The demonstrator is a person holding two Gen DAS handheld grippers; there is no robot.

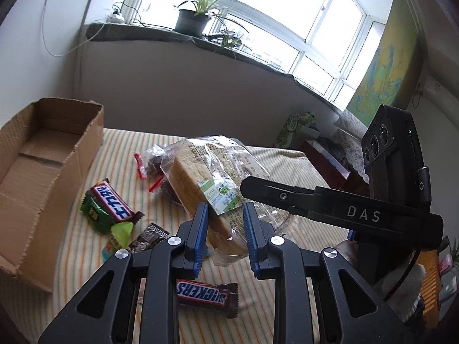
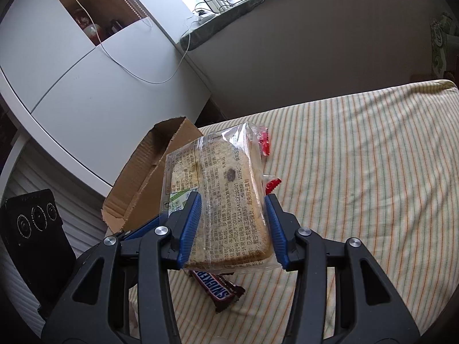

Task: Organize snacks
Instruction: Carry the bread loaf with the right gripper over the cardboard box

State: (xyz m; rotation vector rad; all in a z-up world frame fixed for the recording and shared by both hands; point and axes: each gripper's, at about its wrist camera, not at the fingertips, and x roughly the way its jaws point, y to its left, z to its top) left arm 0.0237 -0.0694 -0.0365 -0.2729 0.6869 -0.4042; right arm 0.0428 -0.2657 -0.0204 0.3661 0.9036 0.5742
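Observation:
My right gripper (image 2: 233, 215) is shut on a clear-wrapped bread slice (image 2: 221, 197) and holds it above the striped cloth, right of an open cardboard box (image 2: 143, 183). In the left wrist view the bread slice (image 1: 198, 189) hangs in front of my left gripper (image 1: 225, 218), which is open and empty, with the right gripper's finger (image 1: 287, 197) reaching in from the right. The box (image 1: 43, 172) stands at the left and looks empty. A Snickers bar (image 1: 206, 295) lies under my left gripper. It also shows in the right wrist view (image 2: 218, 286).
More snacks lie on the striped cloth (image 1: 301, 172): a second Snickers (image 1: 114, 200), green candies (image 1: 94, 215), a dark wrapper (image 1: 147, 236), and a clear bag with red-wrapped sweets (image 1: 152, 166). The cloth's right half (image 2: 358, 172) is bare. A white cabinet (image 2: 86, 86) stands behind the box.

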